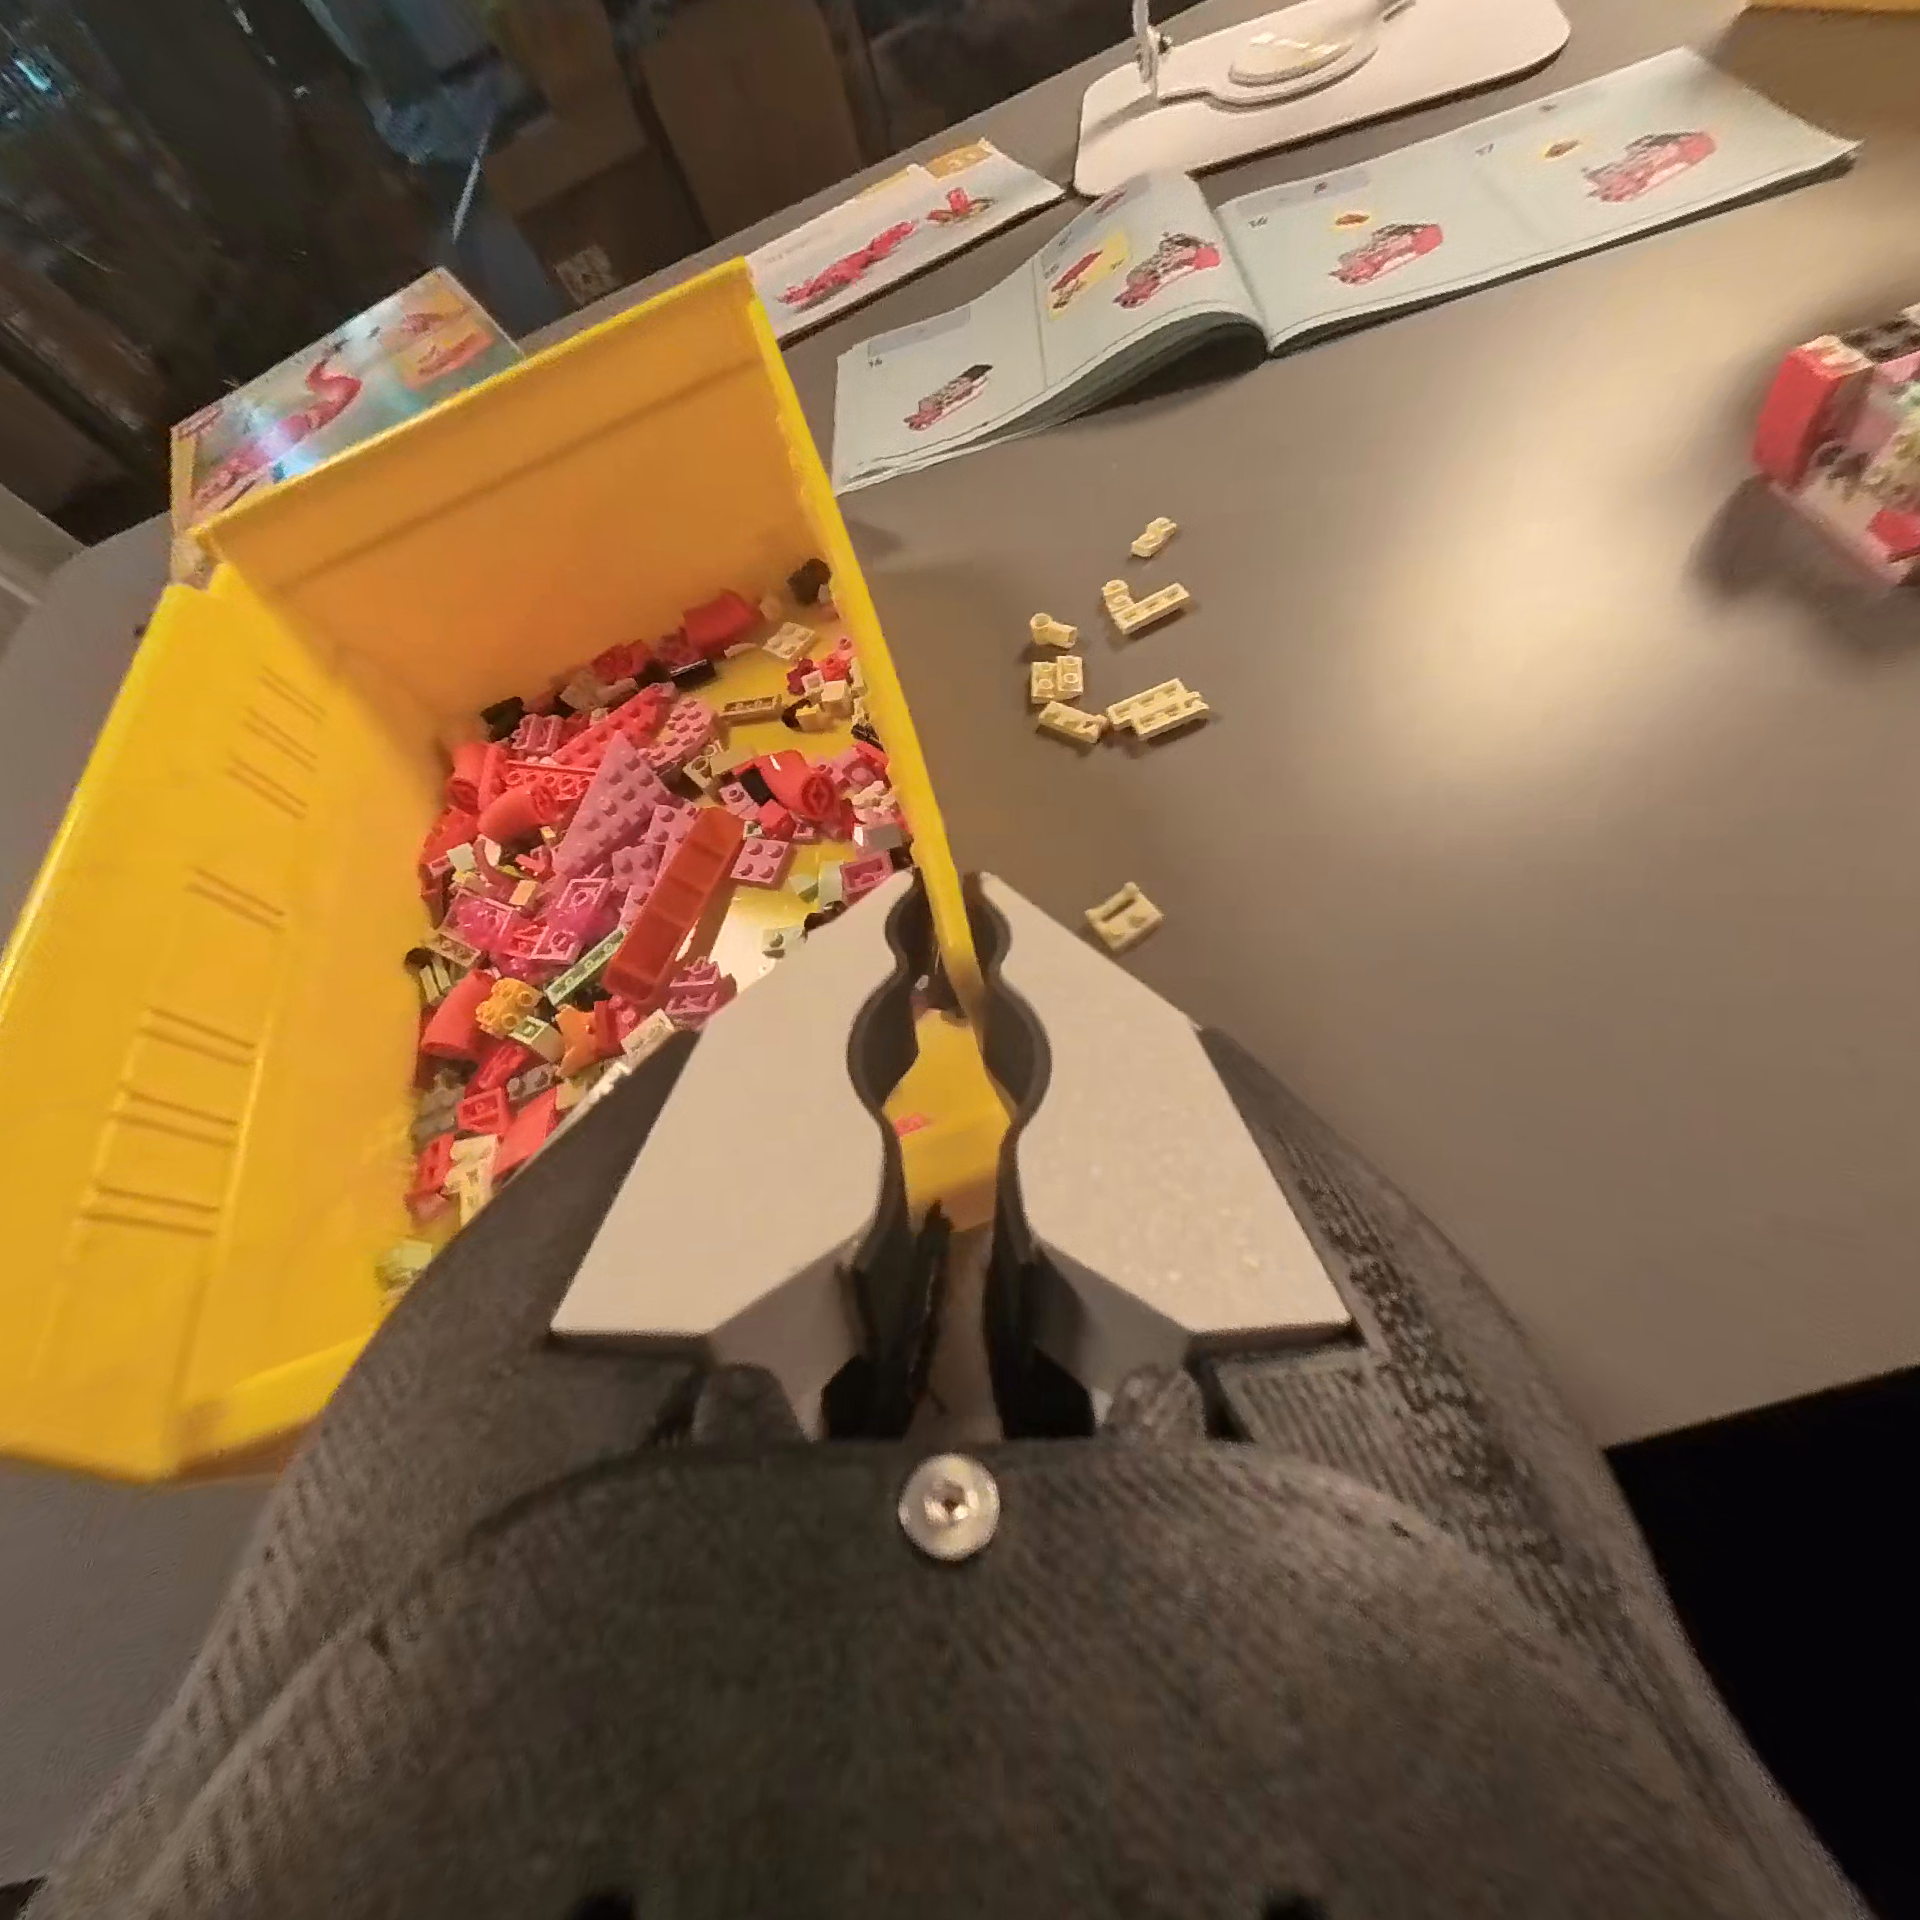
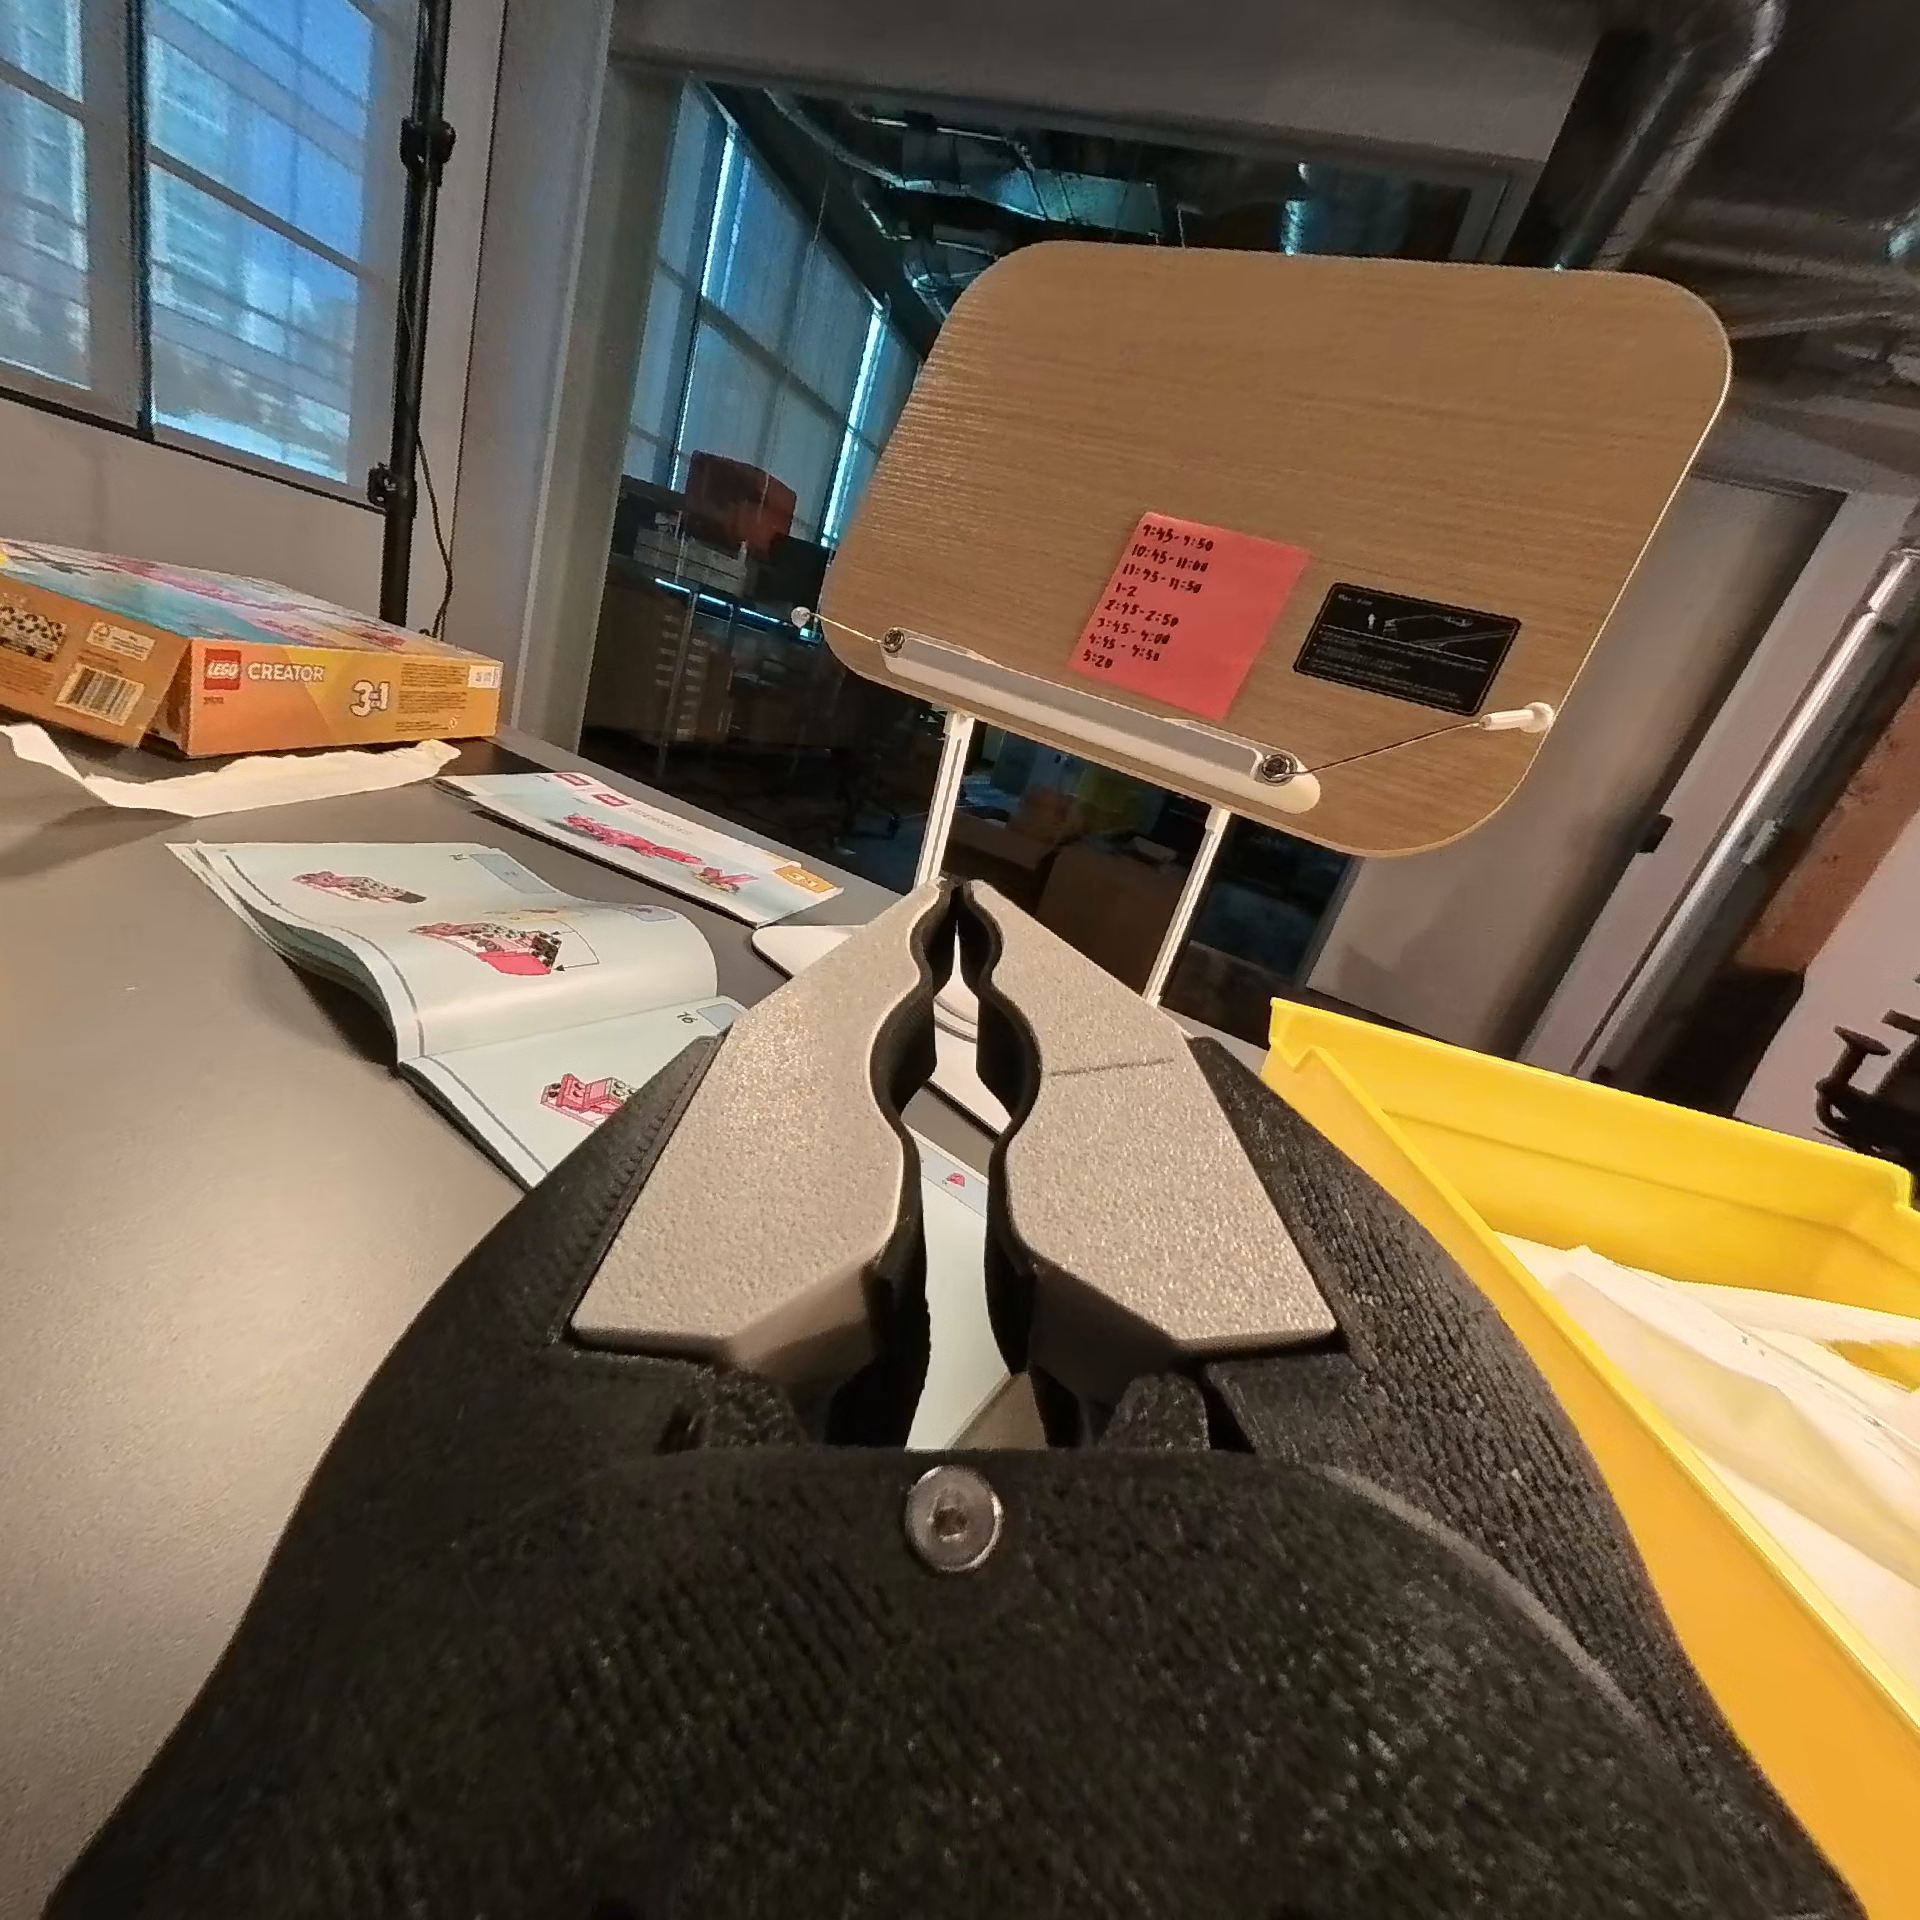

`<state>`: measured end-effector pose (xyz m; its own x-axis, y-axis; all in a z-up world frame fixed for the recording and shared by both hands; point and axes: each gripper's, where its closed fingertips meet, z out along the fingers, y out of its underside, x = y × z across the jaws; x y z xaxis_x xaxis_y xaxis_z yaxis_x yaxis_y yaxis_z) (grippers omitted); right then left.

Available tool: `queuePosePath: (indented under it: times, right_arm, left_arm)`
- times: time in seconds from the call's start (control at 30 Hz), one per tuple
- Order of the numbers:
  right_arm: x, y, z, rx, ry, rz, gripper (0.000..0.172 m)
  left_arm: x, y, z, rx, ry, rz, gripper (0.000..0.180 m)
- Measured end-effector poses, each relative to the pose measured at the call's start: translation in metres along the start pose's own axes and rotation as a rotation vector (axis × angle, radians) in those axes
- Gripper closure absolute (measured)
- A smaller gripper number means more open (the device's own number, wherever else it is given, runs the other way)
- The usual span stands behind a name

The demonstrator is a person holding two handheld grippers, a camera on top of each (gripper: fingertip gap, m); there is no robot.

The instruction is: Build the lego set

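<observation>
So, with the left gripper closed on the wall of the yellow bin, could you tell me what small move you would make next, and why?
I would probably tilt the yellow bin back gently until it sits level. The left gripper pinches its right wall, the bin looks tipped, and the loose bricks are heaped toward its near end. The right gripper is shut on nothing, so it could steady the bin.

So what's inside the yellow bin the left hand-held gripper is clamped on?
The yellow bin holds a loose pile of pink, red and purple building bricks. The left hand-held gripper pinches its right wall and covers the near corner, so the contents there are hidden.
</observation>
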<state>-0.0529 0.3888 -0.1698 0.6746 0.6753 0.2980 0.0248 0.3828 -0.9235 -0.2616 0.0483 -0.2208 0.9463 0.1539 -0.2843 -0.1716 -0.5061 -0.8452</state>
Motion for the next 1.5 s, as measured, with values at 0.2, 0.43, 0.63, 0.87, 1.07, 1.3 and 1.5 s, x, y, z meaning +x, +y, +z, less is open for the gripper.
queuePosePath:
  times: [0.2,0.43,0.63,0.87,1.07,1.3,1.5]
  right_arm:
    - [-0.001,0.001,0.001,-0.004,-0.005,0.001,0.172]
    - [0.0,0.001,0.001,-0.003,-0.01,0.017,0.172]
    - [0.002,0.002,0.001,-0.001,-0.006,0.036,0.172]
    - [0.004,0.003,0.001,-0.005,0.003,0.038,0.172]
    - [0.004,0.004,0.001,-0.01,0.001,0.041,0.172]
    - [0.004,0.004,0.001,-0.012,0.005,0.044,0.172]
    - [0.0,0.005,0.003,-0.016,-0.014,0.039,0.172]
  left_arm:
    - [0.027,-0.006,-0.004,-0.005,0.058,0.001,0.175]
    - [0.061,-0.022,0.0,0.047,0.259,-0.097,0.161]
    - [0.019,-0.054,-0.016,0.18,0.195,-0.142,0.139]
    - [-0.062,-0.076,-0.037,0.287,-0.037,-0.213,0.138]
    - [-0.053,-0.079,-0.025,0.271,0.007,-0.175,0.137]
    - [-0.032,-0.082,0.004,0.188,0.126,-0.07,0.146]
    - [-0.034,-0.066,0.076,-0.093,0.277,0.07,0.162]
